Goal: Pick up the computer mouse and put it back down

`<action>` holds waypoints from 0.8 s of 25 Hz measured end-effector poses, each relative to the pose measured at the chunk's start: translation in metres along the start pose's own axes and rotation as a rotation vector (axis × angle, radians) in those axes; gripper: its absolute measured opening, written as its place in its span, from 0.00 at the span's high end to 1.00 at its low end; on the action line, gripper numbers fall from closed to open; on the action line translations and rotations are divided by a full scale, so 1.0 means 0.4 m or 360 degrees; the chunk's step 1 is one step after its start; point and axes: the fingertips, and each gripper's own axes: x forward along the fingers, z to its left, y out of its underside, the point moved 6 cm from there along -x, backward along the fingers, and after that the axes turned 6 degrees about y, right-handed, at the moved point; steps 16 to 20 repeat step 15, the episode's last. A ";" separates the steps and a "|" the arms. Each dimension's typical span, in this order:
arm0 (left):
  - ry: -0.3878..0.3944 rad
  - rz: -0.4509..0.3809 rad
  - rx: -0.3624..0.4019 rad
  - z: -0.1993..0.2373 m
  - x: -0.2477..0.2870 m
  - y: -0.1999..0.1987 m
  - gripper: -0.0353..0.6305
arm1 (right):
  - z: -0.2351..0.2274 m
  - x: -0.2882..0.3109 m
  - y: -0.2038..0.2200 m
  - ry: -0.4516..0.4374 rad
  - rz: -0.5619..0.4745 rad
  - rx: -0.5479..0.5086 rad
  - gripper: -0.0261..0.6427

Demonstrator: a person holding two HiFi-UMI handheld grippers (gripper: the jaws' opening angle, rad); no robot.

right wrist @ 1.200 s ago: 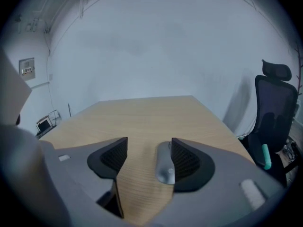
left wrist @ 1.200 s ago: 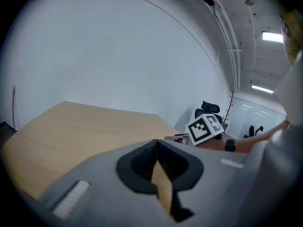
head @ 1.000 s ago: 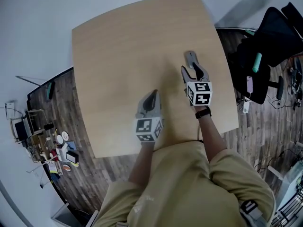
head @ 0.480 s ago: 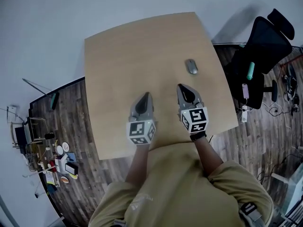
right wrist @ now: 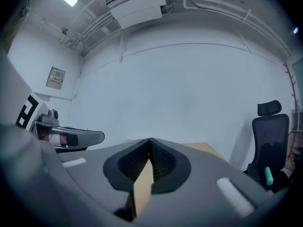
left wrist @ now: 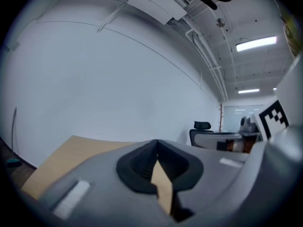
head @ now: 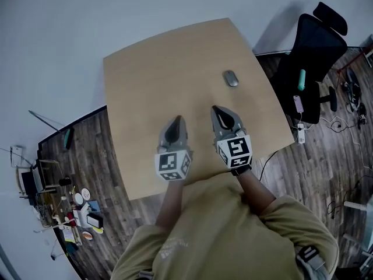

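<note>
A grey computer mouse (head: 231, 78) lies on the light wooden table (head: 151, 69), toward the far right side, with no gripper touching it. My right gripper (head: 215, 109) is held well short of it, near the person's body, shut and empty; its tips meet in the right gripper view (right wrist: 150, 140). My left gripper (head: 176, 120) is beside it on the left, also shut with nothing between its tips (left wrist: 157, 142). Both point nearly level across the table toward the white wall. The mouse does not show in either gripper view.
A black office chair (head: 315, 42) stands off the table's right edge and shows in the right gripper view too (right wrist: 270, 138). Cables and small items lie on the wood floor at the right (head: 300, 127) and lower left (head: 76, 206).
My right gripper has let go of the mouse, shut, and drawn back toward the body. The left gripper has also pulled back and risen. The mouse stays on the table.
</note>
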 end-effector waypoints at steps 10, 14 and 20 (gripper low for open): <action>0.0070 -0.0050 -0.0100 -0.011 -0.052 0.011 0.94 | 0.030 -0.059 0.033 0.0109 0.0025 -0.0069 0.95; 0.0045 -0.0059 -0.0135 0.008 -0.070 0.029 0.94 | 0.057 -0.078 0.046 0.0089 0.0048 -0.0111 0.95; 0.0037 -0.0058 -0.0143 0.012 -0.076 0.035 0.94 | 0.064 -0.084 0.049 0.0082 0.0055 -0.0122 0.95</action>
